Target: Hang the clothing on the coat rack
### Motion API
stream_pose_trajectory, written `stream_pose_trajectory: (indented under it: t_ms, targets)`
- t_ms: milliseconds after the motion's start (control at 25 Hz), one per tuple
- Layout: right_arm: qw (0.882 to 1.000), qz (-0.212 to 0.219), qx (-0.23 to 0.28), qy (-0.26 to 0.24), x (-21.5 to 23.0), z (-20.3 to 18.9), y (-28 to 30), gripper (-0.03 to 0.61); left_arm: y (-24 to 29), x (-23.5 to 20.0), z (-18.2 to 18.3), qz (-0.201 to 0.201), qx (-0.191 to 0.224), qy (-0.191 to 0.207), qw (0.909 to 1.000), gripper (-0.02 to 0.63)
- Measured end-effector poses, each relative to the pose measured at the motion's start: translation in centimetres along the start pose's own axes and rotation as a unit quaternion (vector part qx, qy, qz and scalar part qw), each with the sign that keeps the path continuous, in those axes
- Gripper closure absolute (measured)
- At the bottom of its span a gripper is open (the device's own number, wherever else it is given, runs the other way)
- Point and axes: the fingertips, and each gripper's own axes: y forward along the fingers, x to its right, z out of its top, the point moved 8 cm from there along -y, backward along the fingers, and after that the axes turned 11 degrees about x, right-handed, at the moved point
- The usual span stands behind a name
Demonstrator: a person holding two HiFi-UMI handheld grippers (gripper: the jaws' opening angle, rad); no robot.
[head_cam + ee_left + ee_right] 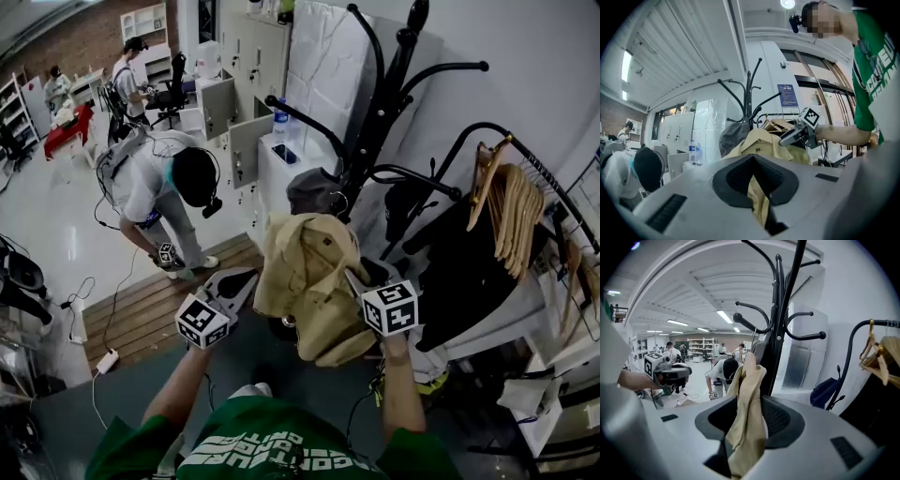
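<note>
In the head view, the beige jacket [305,281] hangs bunched at the centre of the frame, up against the lower arms of the black coat rack [384,103] and just below a grey garment [314,190] already on it. The left claw [246,279] meets its left edge and the right claw [354,278] its right edge. Whether the collar sits over a hook cannot be made out here. In the left gripper view, that claw [757,187] at bottom centre is pinched shut on a fold of the jacket [759,140], with the rack [749,93] standing behind it. In the right gripper view, that claw [745,423] stands spread wide. A strip of the jacket [747,394] rises loose through the gap, not squeezed, right beside the rack's pole [780,324]. By my reading the garment has reached the rack and the right side is let go. What remains is confirming it rests on a hook and freeing the left hold.
</note>
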Motion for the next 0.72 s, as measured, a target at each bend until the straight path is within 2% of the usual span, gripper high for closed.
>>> stream_pose_trajectory:
  t_ms: [240,520,720]
  targets:
    - [0.999,-0.030,0.025,0.006,-0.2,0.1,-3.1,0.420,-0.1,1.7,0.0,-0.010,-0.003,-0.003,0.9999,0.611]
    - [0.998,-0.050,0.039,0.029,-1.5,-1.9,-6.6,0.422,-1.0,4.2,0.0,-0.019,-0.007,-0.004,0.9998,0.611]
    - [0.996,-0.053,0.044,0.050,-2.6,-3.6,-9.0,0.460,-2.2,6.2,0.2,-0.016,-0.012,-0.005,0.9998,0.611]
